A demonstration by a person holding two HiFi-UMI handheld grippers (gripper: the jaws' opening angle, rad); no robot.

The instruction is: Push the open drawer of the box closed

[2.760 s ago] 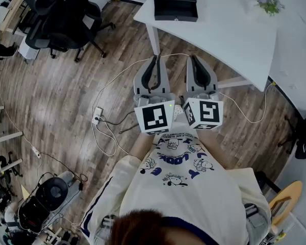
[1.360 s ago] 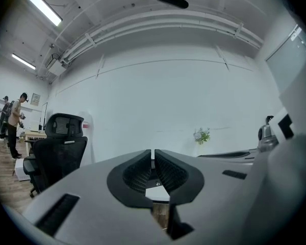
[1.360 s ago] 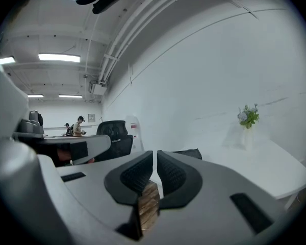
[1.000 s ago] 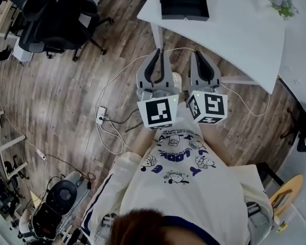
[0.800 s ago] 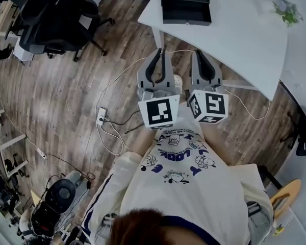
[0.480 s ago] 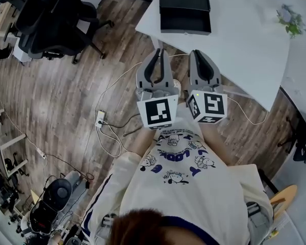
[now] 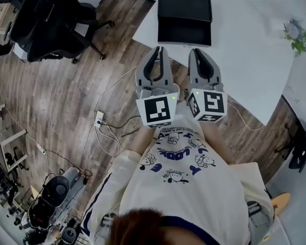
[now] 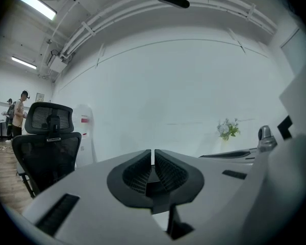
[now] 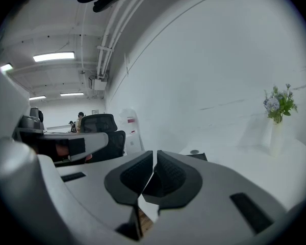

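A black box (image 7: 185,6) stands near the white table's (image 7: 245,50) front edge, its open drawer (image 7: 184,36) pulled out towards me. Both grippers are held side by side in front of me, jaws pointing at the box. My left gripper (image 7: 155,50) is shut and empty, its tips just short of the table edge, left of the drawer. My right gripper (image 7: 198,51) is also shut and empty, its tips over the table edge just below the drawer front. In the left gripper view (image 8: 152,154) and the right gripper view (image 9: 154,158) the jaws meet. A corner of the box (image 9: 200,156) shows beyond the right jaws.
A black office chair (image 7: 46,19) stands on the wooden floor at the left. A small vase of flowers (image 7: 297,36) sits on the table's right side. Cables and a power strip (image 7: 99,118) lie on the floor. Black equipment (image 7: 51,198) stands at the lower left.
The box has come lower in the head view and closer to both grippers, whose tips now reach the table edge. Both grippers stay shut.
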